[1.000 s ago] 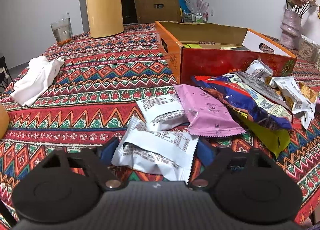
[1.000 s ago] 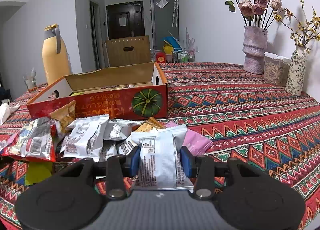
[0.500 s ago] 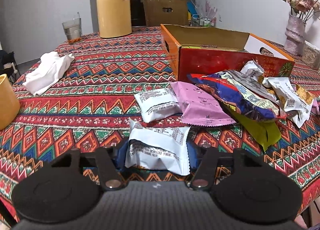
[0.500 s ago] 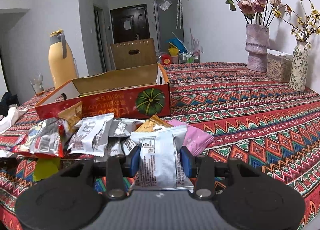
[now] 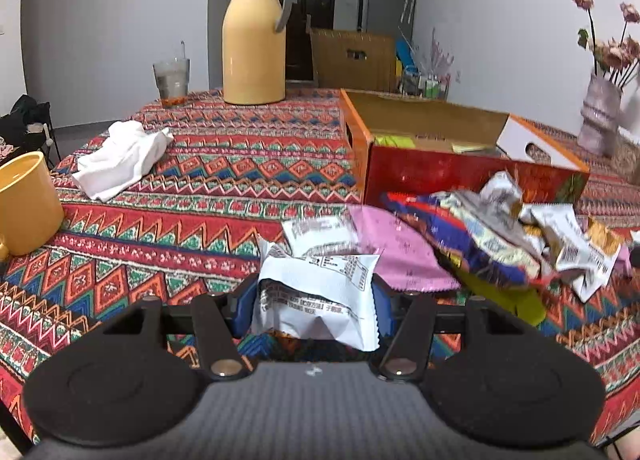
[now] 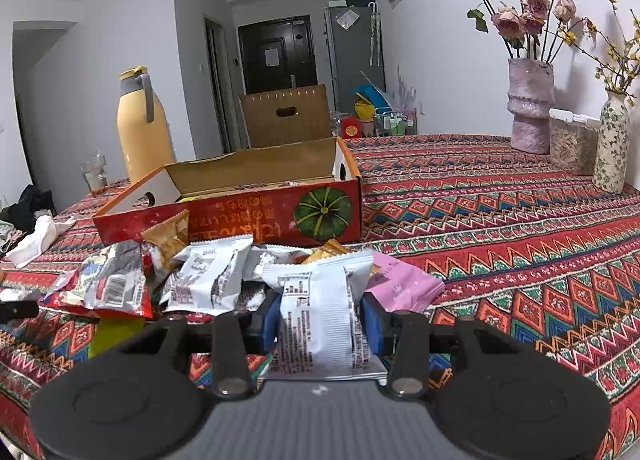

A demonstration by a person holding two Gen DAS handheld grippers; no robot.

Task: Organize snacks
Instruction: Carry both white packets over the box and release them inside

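Even, soft indoor light, strong fisheye bending and dark corners, motion blur across the left view's right side.

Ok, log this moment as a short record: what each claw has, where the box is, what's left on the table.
left claw: shut on a white snack packet
right claw: shut on a white snack packet
box: red, open, behind the pile, some items inside
loose snacks: heaped in front of the box
tablecloth: patterned, mostly red
also present: yellow jug, yellow mug, white cloth
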